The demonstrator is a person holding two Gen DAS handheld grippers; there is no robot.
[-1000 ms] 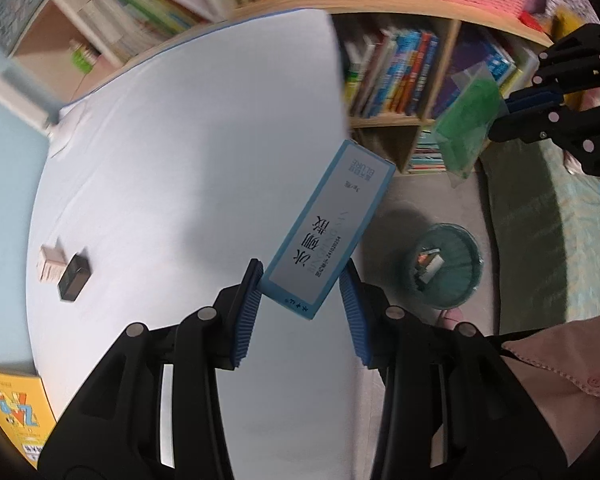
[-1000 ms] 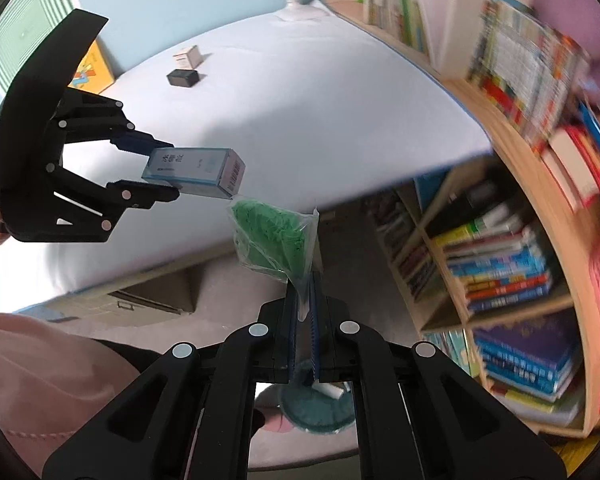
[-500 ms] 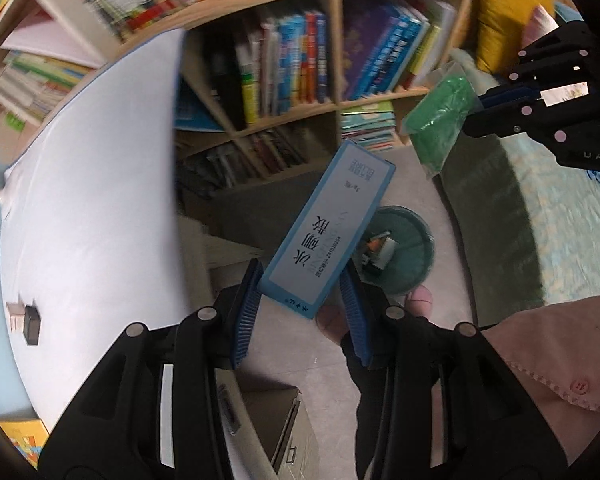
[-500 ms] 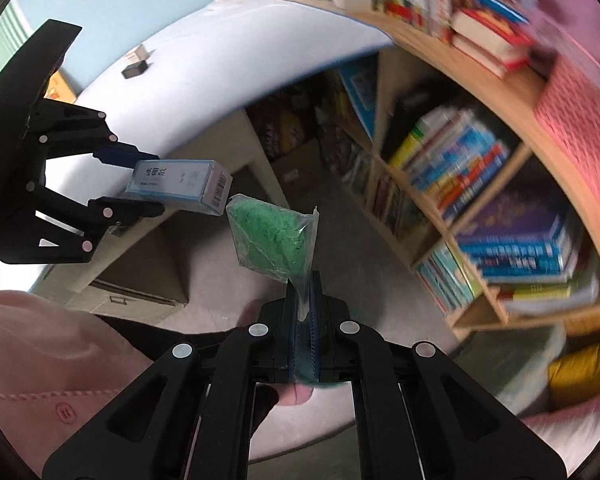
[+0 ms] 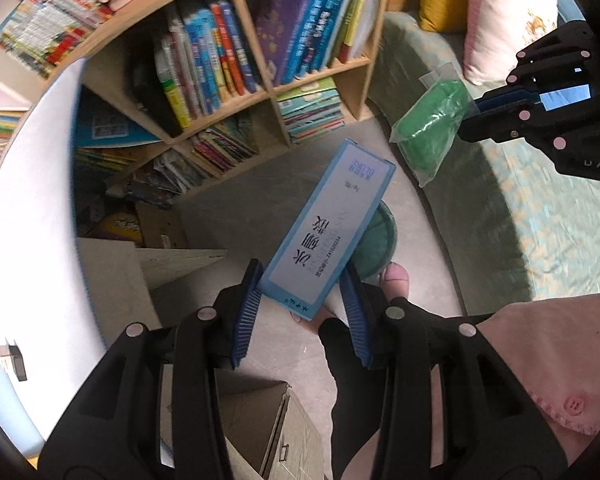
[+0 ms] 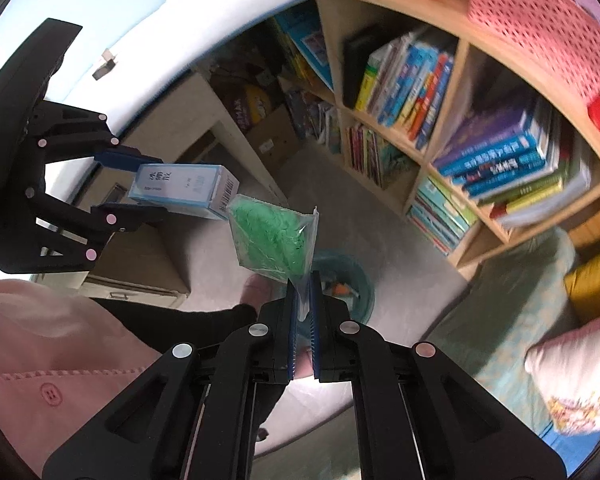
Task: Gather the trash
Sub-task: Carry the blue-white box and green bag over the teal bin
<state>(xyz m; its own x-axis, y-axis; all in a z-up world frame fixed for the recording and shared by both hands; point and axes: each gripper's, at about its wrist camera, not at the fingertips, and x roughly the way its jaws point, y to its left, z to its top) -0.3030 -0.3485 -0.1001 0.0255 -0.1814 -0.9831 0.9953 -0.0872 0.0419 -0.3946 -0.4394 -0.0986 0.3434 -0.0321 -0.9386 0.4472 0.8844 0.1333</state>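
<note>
Left gripper [image 5: 302, 280] fingers clamping blue carton [image 5: 329, 229]; right gripper [image 6: 303, 280] fingers pinching green-filled bag [image 6: 272, 237], frame centre, above teal bin [image 6: 360, 286].

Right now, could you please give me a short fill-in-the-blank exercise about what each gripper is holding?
1. The left gripper holds a blue ____.
2. The right gripper pinches a clear bag of ____ material.
3. The teal trash bin stands on the ____.

Missing words: box; green; floor

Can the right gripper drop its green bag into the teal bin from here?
Probably yes: the right gripper holds the green bag above the teal bin, with nothing visible between them.
</note>
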